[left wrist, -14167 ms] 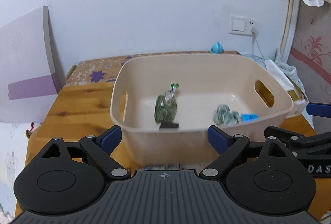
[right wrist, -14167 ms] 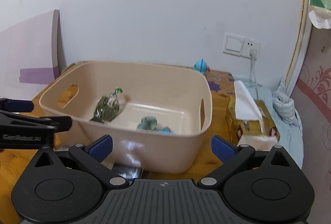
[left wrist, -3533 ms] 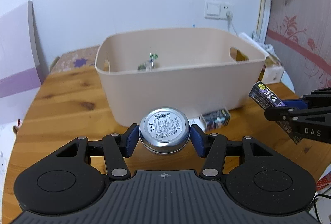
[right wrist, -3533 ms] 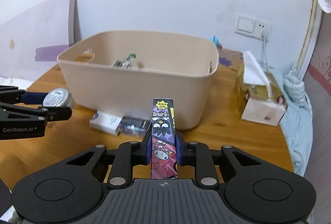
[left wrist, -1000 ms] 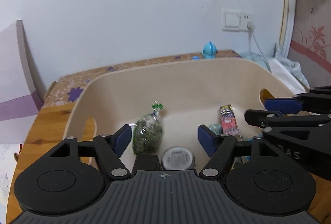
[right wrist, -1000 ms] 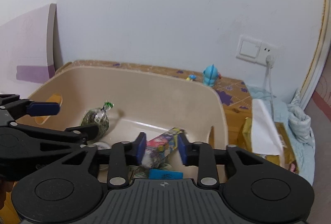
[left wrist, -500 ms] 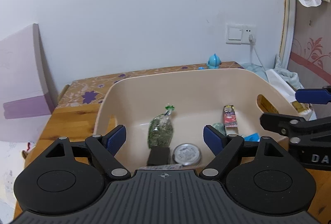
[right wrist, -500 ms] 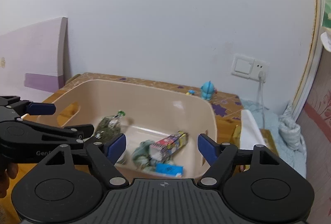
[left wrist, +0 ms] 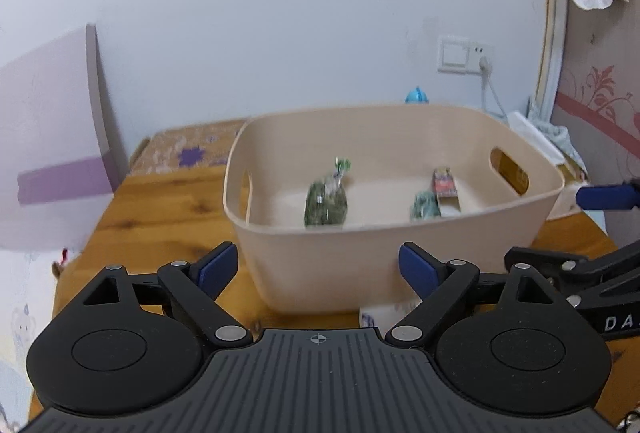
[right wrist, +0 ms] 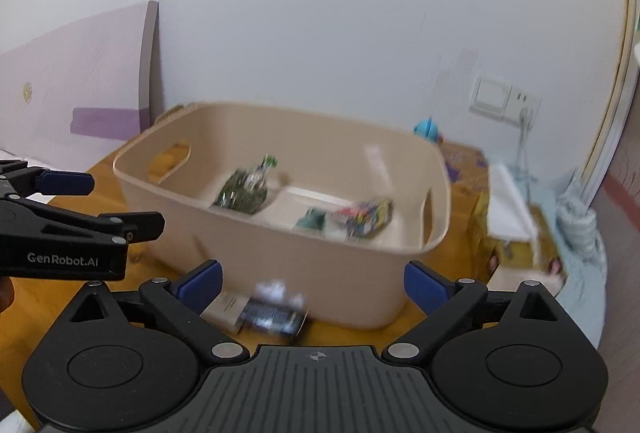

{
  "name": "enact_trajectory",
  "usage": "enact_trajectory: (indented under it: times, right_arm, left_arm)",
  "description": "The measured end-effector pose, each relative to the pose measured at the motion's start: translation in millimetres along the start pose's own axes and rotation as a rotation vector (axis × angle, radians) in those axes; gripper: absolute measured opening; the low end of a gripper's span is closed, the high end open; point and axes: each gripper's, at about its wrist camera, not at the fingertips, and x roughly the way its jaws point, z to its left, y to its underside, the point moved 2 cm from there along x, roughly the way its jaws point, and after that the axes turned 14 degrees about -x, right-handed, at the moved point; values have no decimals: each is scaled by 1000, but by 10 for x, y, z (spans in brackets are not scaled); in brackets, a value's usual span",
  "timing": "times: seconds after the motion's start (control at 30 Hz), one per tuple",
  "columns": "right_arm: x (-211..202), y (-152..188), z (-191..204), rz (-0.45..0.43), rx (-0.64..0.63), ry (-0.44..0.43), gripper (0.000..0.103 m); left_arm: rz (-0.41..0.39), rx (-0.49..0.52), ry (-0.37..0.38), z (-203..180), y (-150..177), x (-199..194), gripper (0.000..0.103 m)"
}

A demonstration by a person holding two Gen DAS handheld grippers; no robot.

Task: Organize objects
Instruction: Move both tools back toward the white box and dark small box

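My left gripper (left wrist: pixel 318 267) sits low in the frame with its jaws spread wide and nothing between them; my right gripper (right wrist: pixel 312 283) is the same, released and empty. Both views are blurred. The beige bin (left wrist: pixel 400 265) stands on the wooden tabletop (left wrist: pixel 160 209) in the middle of each view. Inside it, in the left wrist view, a green packet (left wrist: pixel 325 199) lies left of centre, and right of centre a teal bundle (left wrist: pixel 425 205) lies just beside a colourful carton (left wrist: pixel 445 189). Outside the bin, at its near wall, a dark box (right wrist: pixel 272 317) and a pale box (right wrist: pixel 226 307) lie on the tabletop in the lower middle of the right wrist view, just beside each other. A tissue box (right wrist: pixel 516 233) stands at the right of that view, near the bin. A small blue figure (right wrist: pixel 426 129) shows behind the bin's far rim.
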Motion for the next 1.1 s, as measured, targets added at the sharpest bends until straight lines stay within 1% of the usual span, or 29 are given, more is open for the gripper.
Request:
enact_trajectory:
  times: [0.13, 0.33, 0.47, 0.57, 0.67, 0.87, 1.0, 1.1]
  right_arm:
    - [139, 142, 62, 47, 10, -23, 99]
    - [306, 363, 126, 107, 33, -32, 99]
    - [422, 429, 76, 132, 74, -43, 99]
    - [514, 441, 35, 142, 109, -57, 100]
    - [584, 442, 33, 144, 130, -68, 100]
    - [689, 416, 125, 154, 98, -79, 100]
    - [759, 421, 151, 156, 99, -93, 99]
    - [794, 411, 152, 150, 104, -91, 97]
  left_arm:
    - [49, -25, 2, 40, 130, 67, 90]
    - [94, -30, -23, 112, 254, 206, 90]
    - [123, -38, -46, 151, 315, 323, 90]
    - [130, -36, -82, 166, 347, 406, 90]
    - [147, -52, -80, 192, 360, 478, 90]
    - [167, -63, -77, 218, 356, 602, 90]
    - [178, -74, -90, 258, 343, 682, 89]
    - [193, -94, -92, 282, 340, 725, 90]
